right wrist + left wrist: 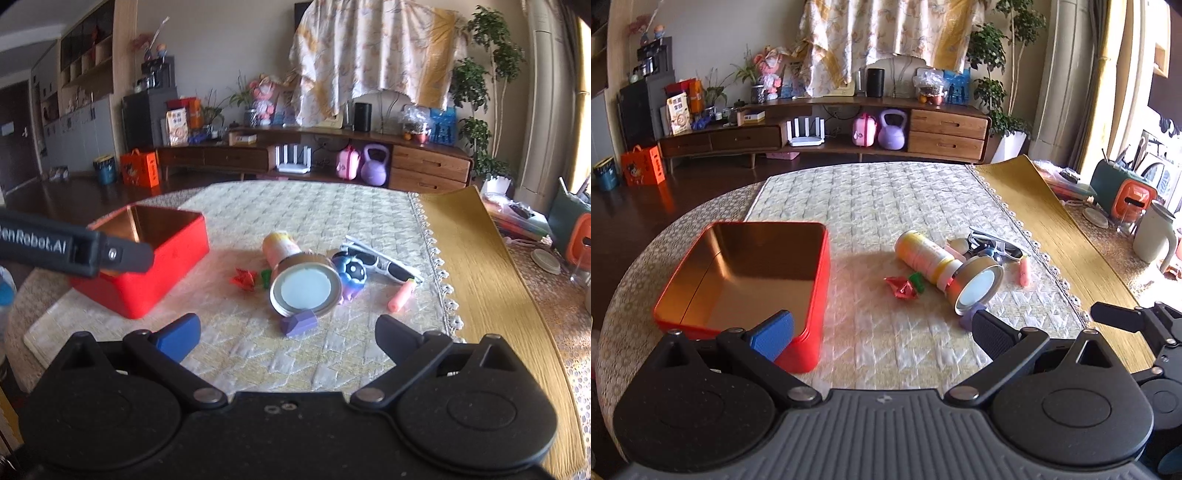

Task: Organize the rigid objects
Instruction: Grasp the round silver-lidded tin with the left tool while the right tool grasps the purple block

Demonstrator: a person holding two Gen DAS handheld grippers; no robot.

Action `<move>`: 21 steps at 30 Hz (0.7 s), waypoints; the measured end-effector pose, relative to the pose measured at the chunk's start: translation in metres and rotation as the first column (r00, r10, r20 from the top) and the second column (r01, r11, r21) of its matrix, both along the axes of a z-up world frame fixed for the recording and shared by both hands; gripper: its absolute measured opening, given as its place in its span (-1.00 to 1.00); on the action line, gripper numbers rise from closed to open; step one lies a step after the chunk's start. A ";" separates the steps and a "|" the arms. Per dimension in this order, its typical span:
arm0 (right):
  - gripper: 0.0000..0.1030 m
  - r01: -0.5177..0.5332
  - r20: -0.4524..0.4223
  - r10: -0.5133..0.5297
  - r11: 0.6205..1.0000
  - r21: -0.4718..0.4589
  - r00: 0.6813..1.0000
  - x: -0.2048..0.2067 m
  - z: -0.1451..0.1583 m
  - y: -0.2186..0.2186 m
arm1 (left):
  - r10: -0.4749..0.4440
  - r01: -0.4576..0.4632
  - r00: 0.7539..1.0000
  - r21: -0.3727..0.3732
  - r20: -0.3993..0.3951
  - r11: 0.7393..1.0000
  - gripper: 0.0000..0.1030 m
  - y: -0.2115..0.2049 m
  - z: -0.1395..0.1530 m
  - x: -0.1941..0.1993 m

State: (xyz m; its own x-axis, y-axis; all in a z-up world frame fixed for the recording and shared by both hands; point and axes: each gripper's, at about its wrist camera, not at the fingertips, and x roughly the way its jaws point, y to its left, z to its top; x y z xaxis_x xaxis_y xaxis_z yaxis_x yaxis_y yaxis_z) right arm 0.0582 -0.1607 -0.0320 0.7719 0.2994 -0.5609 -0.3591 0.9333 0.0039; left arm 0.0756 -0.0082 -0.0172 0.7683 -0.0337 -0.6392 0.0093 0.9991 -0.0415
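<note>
My left claw (882,332) and right claw (288,338) both gape wide, holding nothing. A purple block (298,323) lies before the tin can (305,290); the red box (746,284) sits left.

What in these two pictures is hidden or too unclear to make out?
- Left wrist view: the blue ball toy is mostly hidden behind the round tin.
- Right wrist view: the far-left part of the red box is covered by the left gripper's arm.
- Both views: the bottle label is too blurred to read.
- Small red and green pieces: too small to identify.
</note>
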 end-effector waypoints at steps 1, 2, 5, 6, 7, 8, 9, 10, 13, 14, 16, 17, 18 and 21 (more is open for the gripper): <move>0.94 -0.005 -0.009 0.004 1.000 -0.008 1.000 0.005 -0.004 0.000 | -0.005 0.005 1.000 0.009 -0.002 1.000 1.00 -0.004 -0.001 0.006; 0.91 -0.011 -0.015 0.011 1.000 -0.015 1.000 0.009 -0.007 0.001 | -0.010 0.010 1.000 0.015 -0.005 1.000 1.00 -0.007 -0.002 0.011; 0.87 -0.030 -0.019 0.029 0.999 -0.022 0.999 0.017 -0.016 0.002 | -0.021 0.021 1.000 0.012 -0.010 1.000 1.00 -0.016 -0.006 0.028; 0.84 -0.034 -0.020 0.034 0.999 -0.022 0.999 0.020 -0.018 0.002 | -0.015 0.015 1.000 0.011 -0.016 1.000 1.00 -0.018 -0.008 0.033; 0.83 -0.041 -0.022 0.040 0.999 -0.021 0.999 0.023 -0.021 0.002 | -0.016 0.016 1.000 0.005 -0.021 1.000 1.00 -0.020 -0.010 0.038; 0.80 -0.045 -0.026 0.044 0.999 -0.022 0.999 0.026 -0.023 0.002 | -0.021 0.021 0.999 -0.002 -0.026 1.000 1.00 -0.021 -0.013 0.044; 0.78 -0.047 -0.030 0.046 0.999 -0.027 0.999 0.029 -0.027 0.002 | -0.021 0.021 0.999 -0.004 -0.037 1.000 1.00 -0.024 -0.016 0.050; 0.77 -0.053 -0.031 0.052 0.998 -0.031 0.998 0.031 -0.030 0.002 | -0.022 0.022 0.999 -0.005 -0.048 1.000 1.00 -0.026 -0.018 0.056; 0.72 -0.060 -0.043 0.058 0.997 -0.051 0.997 0.040 -0.039 0.004 | -0.047 0.045 0.997 -0.023 -0.063 0.999 1.00 -0.034 -0.023 0.069; 0.70 -0.061 -0.049 0.058 0.997 -0.052 0.997 0.043 -0.042 0.003 | -0.059 0.058 0.996 -0.024 -0.061 0.998 1.00 -0.038 -0.024 0.073; 0.65 -0.064 -0.056 0.060 0.996 -0.058 0.997 0.048 -0.048 0.005 | -0.069 0.068 0.996 -0.018 -0.060 0.997 1.00 -0.046 -0.025 0.080; 0.63 -0.064 -0.059 0.061 0.996 -0.065 0.996 0.051 -0.050 0.005 | -0.075 0.074 0.995 -0.020 -0.061 0.997 1.00 -0.050 -0.025 0.084; 0.60 -0.066 -0.062 0.062 0.995 -0.069 0.996 0.054 -0.053 0.006 | -0.084 0.083 0.994 -0.023 -0.063 0.996 1.00 -0.053 -0.026 0.087; 0.55 -0.079 -0.068 0.075 0.994 -0.070 0.995 0.059 -0.058 0.008 | -0.107 0.105 0.992 -0.035 -0.074 0.994 1.00 -0.063 -0.028 0.099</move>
State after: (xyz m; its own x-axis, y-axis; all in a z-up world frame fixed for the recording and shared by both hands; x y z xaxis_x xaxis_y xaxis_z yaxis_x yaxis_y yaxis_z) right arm 0.1175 -0.1528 -0.0900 0.7093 0.3133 -0.6314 -0.4310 0.9016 -0.0368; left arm 0.1748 -0.0711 -0.0451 0.7091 -0.1330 -0.6924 0.1105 0.9909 -0.0771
